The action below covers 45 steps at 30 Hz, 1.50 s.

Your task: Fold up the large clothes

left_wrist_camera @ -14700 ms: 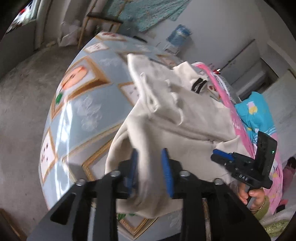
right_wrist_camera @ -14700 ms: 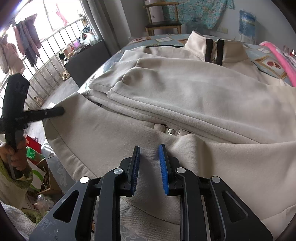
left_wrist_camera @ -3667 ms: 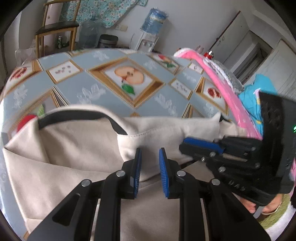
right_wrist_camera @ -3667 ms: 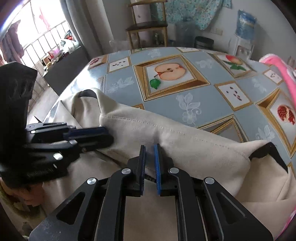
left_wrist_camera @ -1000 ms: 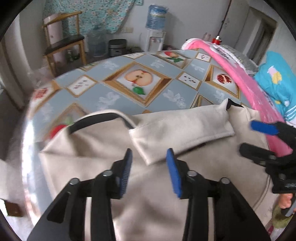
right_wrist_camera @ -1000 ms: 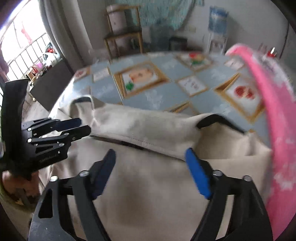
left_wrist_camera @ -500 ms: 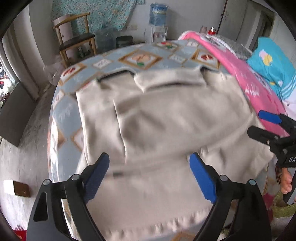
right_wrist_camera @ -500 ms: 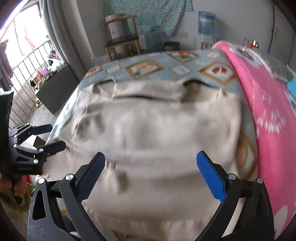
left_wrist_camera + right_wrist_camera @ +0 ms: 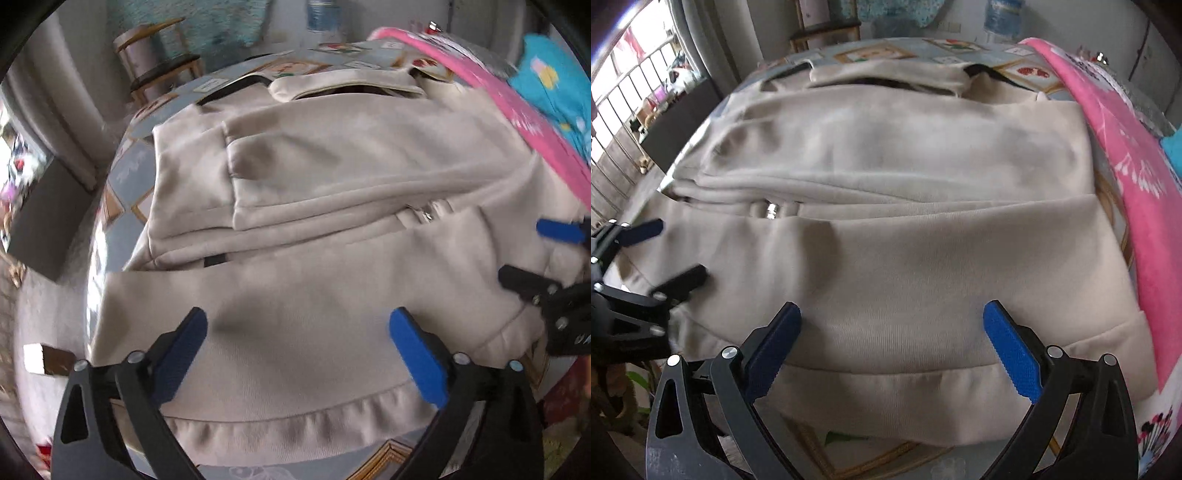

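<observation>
wall: pale | chair (image 9: pixel 162 62): wooden, far side | window (image 9: pixel 635 88): barred, bright | floor: grey, perhaps concrete

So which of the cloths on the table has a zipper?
The beige zip-up jacket, lying in folded layers in the middle; its metal zipper pull shows at a fold. The pink blanket beside it shows none.

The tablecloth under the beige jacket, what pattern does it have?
Light blue tablecloth with gold-framed fruit pictures, clearest in the right wrist view.
</observation>
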Motion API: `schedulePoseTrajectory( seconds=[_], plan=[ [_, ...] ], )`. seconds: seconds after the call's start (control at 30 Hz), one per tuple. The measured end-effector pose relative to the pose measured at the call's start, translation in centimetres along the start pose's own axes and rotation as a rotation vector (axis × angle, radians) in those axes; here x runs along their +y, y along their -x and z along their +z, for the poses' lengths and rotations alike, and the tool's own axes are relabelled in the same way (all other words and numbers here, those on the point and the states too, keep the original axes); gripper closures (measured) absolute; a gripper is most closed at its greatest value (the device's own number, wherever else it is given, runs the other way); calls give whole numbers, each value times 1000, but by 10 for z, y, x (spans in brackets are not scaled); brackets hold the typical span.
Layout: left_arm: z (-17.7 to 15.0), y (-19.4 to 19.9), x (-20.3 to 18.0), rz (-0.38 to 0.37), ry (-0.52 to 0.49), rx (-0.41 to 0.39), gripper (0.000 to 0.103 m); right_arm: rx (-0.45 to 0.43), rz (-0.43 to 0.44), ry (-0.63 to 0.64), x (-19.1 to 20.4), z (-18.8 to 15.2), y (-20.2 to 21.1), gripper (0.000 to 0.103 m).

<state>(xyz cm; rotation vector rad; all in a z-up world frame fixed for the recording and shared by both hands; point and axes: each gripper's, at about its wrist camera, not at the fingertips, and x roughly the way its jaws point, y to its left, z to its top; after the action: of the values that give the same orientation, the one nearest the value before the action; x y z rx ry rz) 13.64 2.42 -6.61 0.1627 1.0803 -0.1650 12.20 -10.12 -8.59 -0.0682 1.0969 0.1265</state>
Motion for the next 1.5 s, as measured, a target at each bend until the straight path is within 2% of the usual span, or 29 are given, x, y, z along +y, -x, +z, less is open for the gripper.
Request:
schedulePoseTrajectory(
  seconds=[0.07, 0.3, 0.57, 0.8, 1.2, 1.4, 1.5],
  plan=[
    [-1, -2, 6, -29, 45, -3, 5, -7, -1, 3, 0, 1, -1, 6],
    [-4, -2, 5, -19, 47, -38, 5, -28, -1, -4, -2, -2, -2, 6],
    [-5, -1, 5, -1, 86, -17, 4, -13, 7, -16, -5, 0, -1, 6],
    [2, -4, 6, -9, 83, 43, 4, -15, 6, -16, -5, 1, -2, 6],
    [-1, -3, 6, -2, 80, 14, 4, -25, -6, -5, -3, -2, -1, 6],
    [-2, -3, 5, -3, 79, 10, 4, -8, 15, -12, -4, 2, 3, 6],
    [-2, -3, 5, -5, 79, 6, 4, -58, 70, -43, -7, 5, 17, 6]
  ],
)
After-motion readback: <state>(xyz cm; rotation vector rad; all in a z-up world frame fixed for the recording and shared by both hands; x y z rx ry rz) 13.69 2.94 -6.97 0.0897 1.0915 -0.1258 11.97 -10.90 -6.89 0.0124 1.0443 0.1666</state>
